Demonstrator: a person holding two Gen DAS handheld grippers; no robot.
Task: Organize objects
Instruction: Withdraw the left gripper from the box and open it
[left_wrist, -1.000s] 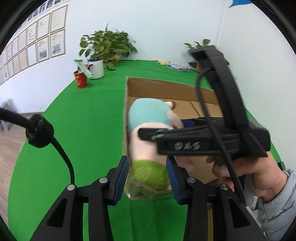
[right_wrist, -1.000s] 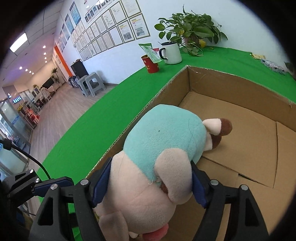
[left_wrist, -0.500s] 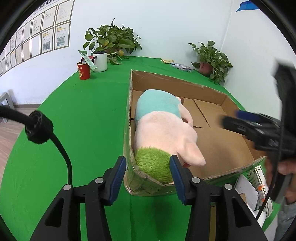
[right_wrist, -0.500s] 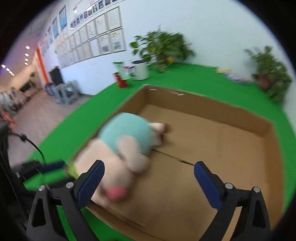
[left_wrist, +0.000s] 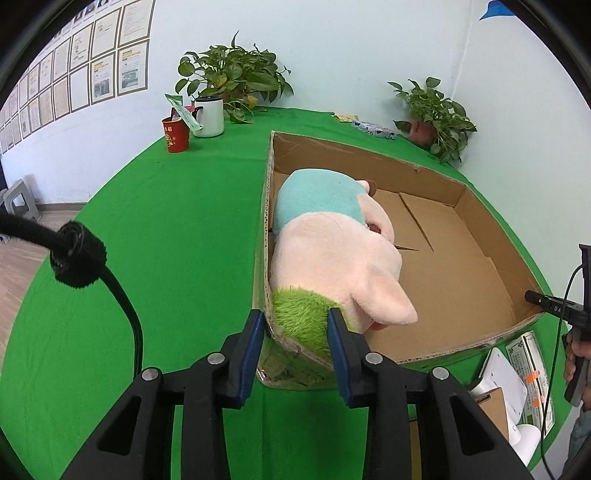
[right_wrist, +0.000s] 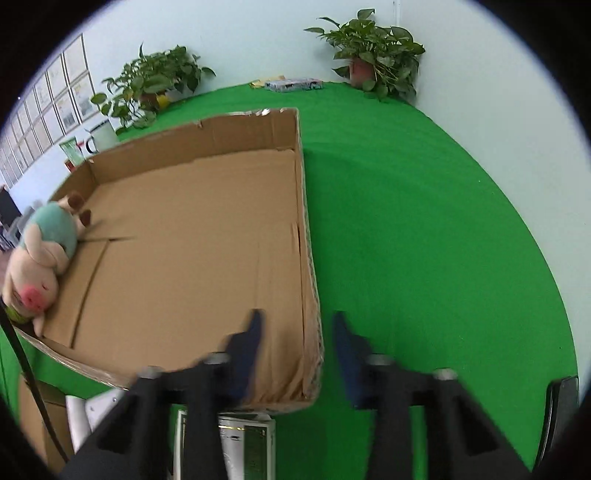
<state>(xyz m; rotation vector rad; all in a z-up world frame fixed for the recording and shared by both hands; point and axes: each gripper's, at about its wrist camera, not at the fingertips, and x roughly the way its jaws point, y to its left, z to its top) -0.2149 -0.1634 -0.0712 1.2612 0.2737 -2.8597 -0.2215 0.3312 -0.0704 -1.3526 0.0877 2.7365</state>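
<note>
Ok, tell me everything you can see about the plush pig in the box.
The plush pig is soft fabric: pale pink body and floppy ears, teal back, shaggy green patch at its near end, brown-tipped feet, rosy snout visible from the right wrist. It lies on its side inside the cardboard box, pressed against the left wall at the near corner. The left claw straddles that corner, around the green patch. The right claw is open, away from the pig.

Bright, even light; fisheye-bent edges; right tool motion-blurred.

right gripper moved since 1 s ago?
Yes. The right gripper let go of the plush and swung right along the box; it now straddles the right wall, open.
</note>
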